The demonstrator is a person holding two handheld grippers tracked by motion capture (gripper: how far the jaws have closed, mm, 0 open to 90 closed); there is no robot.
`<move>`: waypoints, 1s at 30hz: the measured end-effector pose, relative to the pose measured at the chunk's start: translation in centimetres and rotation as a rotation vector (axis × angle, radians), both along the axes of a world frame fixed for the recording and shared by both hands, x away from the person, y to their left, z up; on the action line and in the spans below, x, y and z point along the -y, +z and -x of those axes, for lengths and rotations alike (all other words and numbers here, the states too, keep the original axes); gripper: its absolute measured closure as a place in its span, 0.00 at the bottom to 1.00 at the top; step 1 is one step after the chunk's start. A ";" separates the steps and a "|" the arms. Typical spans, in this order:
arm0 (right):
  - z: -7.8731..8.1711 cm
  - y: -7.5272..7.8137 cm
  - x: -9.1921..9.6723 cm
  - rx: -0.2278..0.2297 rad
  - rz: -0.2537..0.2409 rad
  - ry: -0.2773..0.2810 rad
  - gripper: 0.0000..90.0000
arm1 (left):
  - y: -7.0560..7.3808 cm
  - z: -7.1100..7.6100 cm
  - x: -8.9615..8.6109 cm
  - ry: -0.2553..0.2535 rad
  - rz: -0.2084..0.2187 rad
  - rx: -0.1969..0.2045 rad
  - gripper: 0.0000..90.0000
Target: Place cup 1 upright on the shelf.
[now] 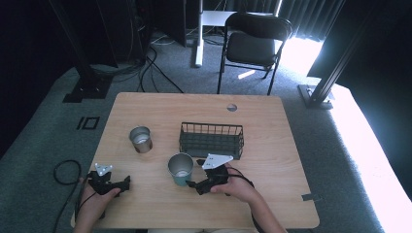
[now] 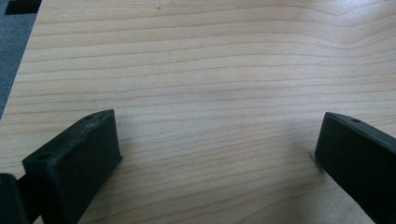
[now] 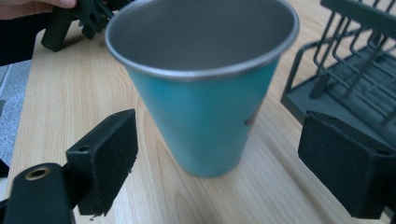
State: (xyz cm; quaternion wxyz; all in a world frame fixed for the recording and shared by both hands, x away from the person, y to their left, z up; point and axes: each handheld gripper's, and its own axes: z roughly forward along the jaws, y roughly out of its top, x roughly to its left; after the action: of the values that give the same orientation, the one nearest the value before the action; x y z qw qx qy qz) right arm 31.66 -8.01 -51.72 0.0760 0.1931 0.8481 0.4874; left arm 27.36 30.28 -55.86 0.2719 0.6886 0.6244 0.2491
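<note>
A teal metal cup (image 1: pixel 180 169) stands upright near the table's front middle. My right gripper (image 1: pixel 194 185) sits just to its right, open. In the right gripper view the cup (image 3: pixel 205 93) fills the gap ahead of the two spread pads (image 3: pixel 105 158), which do not touch it. My left gripper (image 1: pixel 124 183) rests at the front left of the table, open. Its jaws (image 2: pixel 77 161) stand wide over bare wood. A second, brownish metal cup (image 1: pixel 141 139) stands upright farther back on the left.
A black wire basket (image 1: pixel 212 139) sits behind the teal cup, and its near corner (image 3: pixel 327 88) lies close to my right jaw. The wooden table (image 1: pixel 262 194) has a round hole (image 1: pixel 231 107) at the back. A black chair (image 1: pixel 252 41) stands beyond it.
</note>
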 end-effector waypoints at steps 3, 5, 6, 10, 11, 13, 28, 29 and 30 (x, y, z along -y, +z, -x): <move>-0.1 0.1 -0.5 0.004 -0.014 0.005 0.13 | 0.0 0.0 0.0 0.000 0.000 0.000 0.01; -0.2 0.2 -0.7 0.003 -0.022 0.009 0.13 | 0.0 0.0 0.0 0.000 0.000 0.000 0.01; -0.2 0.3 -0.8 0.006 -0.027 0.012 0.13 | 0.0 0.0 0.0 0.000 0.000 0.000 0.01; -0.4 0.4 -1.5 0.011 -0.038 0.028 0.13 | 0.0 0.0 0.0 0.000 0.000 0.000 0.01; -0.4 0.4 -1.5 0.011 -0.038 0.028 0.13 | 0.0 0.0 0.0 0.000 0.000 0.000 0.01; -0.4 0.4 -1.8 0.029 -0.043 0.040 0.13 | 0.0 0.0 0.0 0.000 0.000 0.000 0.01; -0.9 0.1 -3.5 0.071 -0.089 0.049 0.13 | 0.0 0.0 0.0 0.000 0.000 0.000 0.01; -0.9 0.1 -3.5 0.071 -0.089 0.049 0.13 | 0.0 0.0 0.0 0.000 0.000 0.000 0.01; -0.9 0.0 -3.7 0.071 -0.090 0.047 0.13 | 0.0 0.0 0.0 0.000 0.000 0.001 0.01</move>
State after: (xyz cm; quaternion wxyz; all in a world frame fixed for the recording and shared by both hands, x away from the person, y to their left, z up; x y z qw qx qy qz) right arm 32.58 -4.36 -51.69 0.0858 0.1590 0.8266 0.5331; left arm 27.35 30.29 -55.86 0.2721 0.6885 0.6243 0.2493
